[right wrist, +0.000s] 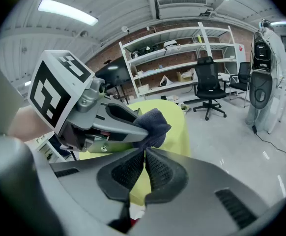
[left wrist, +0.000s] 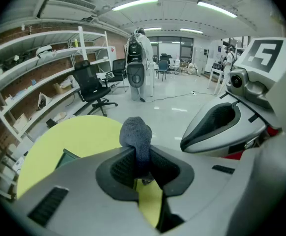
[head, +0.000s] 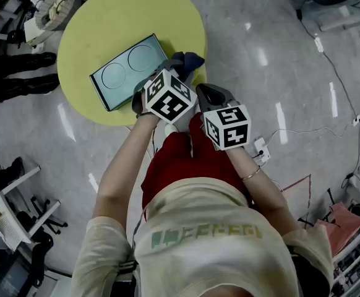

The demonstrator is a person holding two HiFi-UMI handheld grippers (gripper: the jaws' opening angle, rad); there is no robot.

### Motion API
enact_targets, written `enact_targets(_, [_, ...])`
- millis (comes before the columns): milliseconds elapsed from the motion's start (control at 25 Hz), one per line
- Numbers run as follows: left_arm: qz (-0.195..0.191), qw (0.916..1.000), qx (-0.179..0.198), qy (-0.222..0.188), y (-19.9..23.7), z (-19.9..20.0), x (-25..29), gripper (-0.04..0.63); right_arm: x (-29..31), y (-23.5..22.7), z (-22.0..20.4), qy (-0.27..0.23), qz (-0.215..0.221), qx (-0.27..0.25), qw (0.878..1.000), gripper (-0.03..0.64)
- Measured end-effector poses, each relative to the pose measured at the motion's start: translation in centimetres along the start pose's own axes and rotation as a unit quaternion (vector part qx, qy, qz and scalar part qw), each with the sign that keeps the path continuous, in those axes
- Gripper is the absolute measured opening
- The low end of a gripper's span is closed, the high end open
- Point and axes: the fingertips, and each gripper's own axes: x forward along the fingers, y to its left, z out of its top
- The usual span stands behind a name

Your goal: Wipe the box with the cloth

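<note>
A teal flat box (head: 127, 71) with two round marks lies on the round yellow table (head: 99, 23); one corner of the box (left wrist: 67, 157) shows in the left gripper view. My left gripper (head: 169, 68) hovers over the table's near edge, just right of the box, shut on a dark blue-grey cloth (head: 185, 60) that bulges up between its pads (left wrist: 126, 167). The cloth (right wrist: 153, 124) also shows in the right gripper view. My right gripper (head: 210, 95) is close beside the left one, off the table's edge, jaws shut with nothing between them (right wrist: 144, 163).
A pale basket (head: 53, 8) sits at the table's far left edge. Someone's dark legs (head: 19, 73) are beside the table on the left. Cables and a power strip (head: 261, 150) lie on the floor to the right. Shelves (right wrist: 182, 58) and office chairs (left wrist: 91, 90) stand further off.
</note>
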Motion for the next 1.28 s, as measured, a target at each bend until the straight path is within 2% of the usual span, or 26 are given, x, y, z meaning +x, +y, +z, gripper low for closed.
enact_targets(200, [-0.021,0.9997,-0.012,-0.004,-2.6,-0.9,-0.4,0.061,-1.4,-0.8,-0.9,-0.006,-0.023,0.009,1.0,0.038])
enact_targets(400, [-0.036,0.9971,-0.06,-0.028,-5.0,-1.7,-2.1,0.061,-2.6,-0.9,-1.4,-0.014,-0.036,0.011,0.999,0.038])
enact_targets(760, [-0.004,0.9853,-0.149,-0.083,-6.3,-5.0,-7.5,0.061,-3.2,3.0,-1.7,-0.026,-0.009,-0.01,1.0,0.038])
enact_targets(960, [0.035,0.9738,-0.193,-0.116,-5.7,-6.4,-11.2,0.061,-3.3,6.1,-1.2,-0.034,0.023,-0.03,0.999,0.038])
enact_targets(1280, [0.094,0.9443,-0.268,-0.166,-3.5,-9.9,-16.9,0.061,-2.1,12.6,0.8,-0.049,0.079,-0.071,0.993,0.038])
